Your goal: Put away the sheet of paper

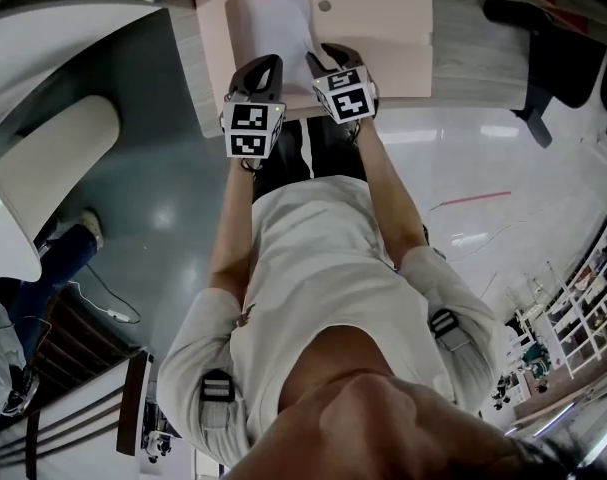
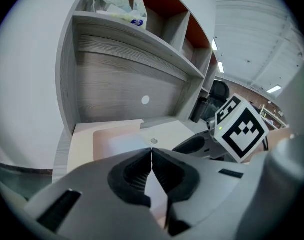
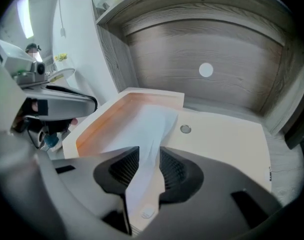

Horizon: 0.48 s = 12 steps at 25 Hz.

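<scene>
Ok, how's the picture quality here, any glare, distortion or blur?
Head view: ceiling lights glare on the glossy floor, with a strong fisheye bend. Left gripper view: the shelf bows and the corners go black. Right gripper view: the paper is evenly lit with no glare, and the corners are black.

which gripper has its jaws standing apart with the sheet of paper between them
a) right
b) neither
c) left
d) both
a: the right gripper has its jaws apart with the sheet of paper running between them, while the left gripper has its jaw tips together.
</scene>
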Motion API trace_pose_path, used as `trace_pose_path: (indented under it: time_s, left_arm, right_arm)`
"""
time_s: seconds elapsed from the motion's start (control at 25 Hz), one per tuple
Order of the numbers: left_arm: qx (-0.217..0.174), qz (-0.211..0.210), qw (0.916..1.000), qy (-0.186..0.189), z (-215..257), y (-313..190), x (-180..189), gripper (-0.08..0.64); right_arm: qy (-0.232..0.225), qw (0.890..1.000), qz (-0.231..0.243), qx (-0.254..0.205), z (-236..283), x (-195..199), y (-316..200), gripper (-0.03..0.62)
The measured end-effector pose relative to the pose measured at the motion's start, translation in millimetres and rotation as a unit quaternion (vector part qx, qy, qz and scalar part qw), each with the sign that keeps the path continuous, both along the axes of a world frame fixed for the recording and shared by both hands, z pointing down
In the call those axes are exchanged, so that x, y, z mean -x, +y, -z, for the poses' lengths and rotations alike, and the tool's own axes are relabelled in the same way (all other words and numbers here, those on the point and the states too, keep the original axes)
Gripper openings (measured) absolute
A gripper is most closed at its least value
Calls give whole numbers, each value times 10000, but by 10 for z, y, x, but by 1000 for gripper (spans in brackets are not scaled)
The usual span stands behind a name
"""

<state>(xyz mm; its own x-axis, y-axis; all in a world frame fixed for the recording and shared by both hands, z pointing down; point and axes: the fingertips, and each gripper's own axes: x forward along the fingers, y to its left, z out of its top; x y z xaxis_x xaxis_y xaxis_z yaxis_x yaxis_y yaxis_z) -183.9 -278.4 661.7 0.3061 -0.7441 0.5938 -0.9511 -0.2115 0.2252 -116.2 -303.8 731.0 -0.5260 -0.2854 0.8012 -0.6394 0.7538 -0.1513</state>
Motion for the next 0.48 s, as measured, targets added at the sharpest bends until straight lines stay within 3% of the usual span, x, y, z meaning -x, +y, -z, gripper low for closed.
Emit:
trace_pose_path:
  time_s: [0.48]
  left_arm:
    - [-275, -119, 9994, -161, 291, 12, 64, 21]
  right_arm:
    - [-391, 9987, -119, -291, 503, -84, 122, 127]
